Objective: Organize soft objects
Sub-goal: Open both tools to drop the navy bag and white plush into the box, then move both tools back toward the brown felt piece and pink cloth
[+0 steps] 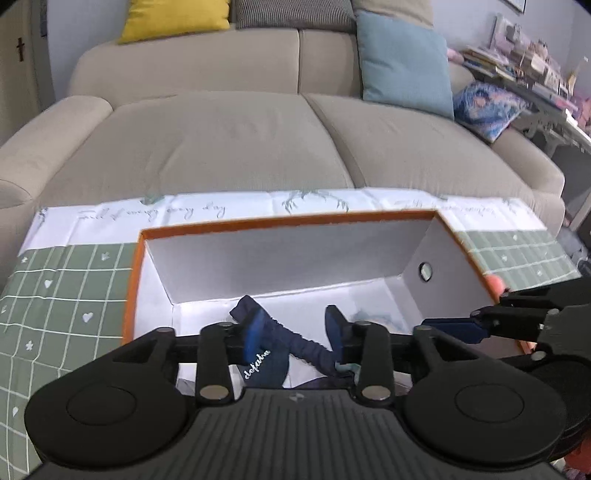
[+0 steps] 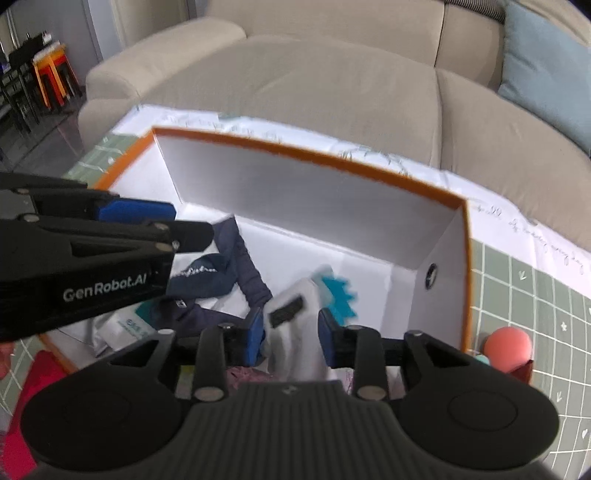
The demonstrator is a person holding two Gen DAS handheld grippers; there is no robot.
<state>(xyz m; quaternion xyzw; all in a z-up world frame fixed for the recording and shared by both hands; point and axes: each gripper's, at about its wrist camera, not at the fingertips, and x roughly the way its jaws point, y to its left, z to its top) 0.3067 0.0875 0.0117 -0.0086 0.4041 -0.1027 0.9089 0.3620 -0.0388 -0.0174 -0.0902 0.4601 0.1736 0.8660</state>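
Left tool [image 1: 295, 328], seen from its own wrist camera: fingers spread wide, gripping nothing. It hangs over the near edge of an orange-rimmed box [image 1: 288, 218] with white inner walls. Between and below its blue pads [image 1: 255, 332] lies a navy garment [image 1: 273, 354] on the box floor, with white script lettering on one fold and a gathered elastic band running toward the right pad. No contact visible between the pads and the cloth. At the right edge, the right tool [image 1: 454, 328] reaches in sideways over the box's right wall. The box sits on a green grid cloth [image 1: 62, 295] with a white printed border, covering the counter. Beyond stands a beige sofa [image 1: 221, 140] with a yellow cushion [image 1: 173, 16] and a blue cushion [image 1: 402, 62].

Right wrist view: right tool [image 2: 291, 332] is partly open, over the box [image 2: 467, 258]. A white sock [image 2: 295, 332] with a dark label sits in the gap between the pads; the frame is blurred there, and I cannot tell whether either pad presses it. A teal jagged-edged piece [image 2: 340, 295] lies just behind the sock. The navy garment [image 2: 221, 280] lies to the left on the box floor, with a white packet [image 2: 122, 328] beside it. The left tool [image 2: 155, 221] enters from the left, marked "GenRobot.AI", hovering above the garment. Outside the box, a pink ball [image 2: 508, 349] rests on the green cloth [image 2: 535, 295] near the right wall.
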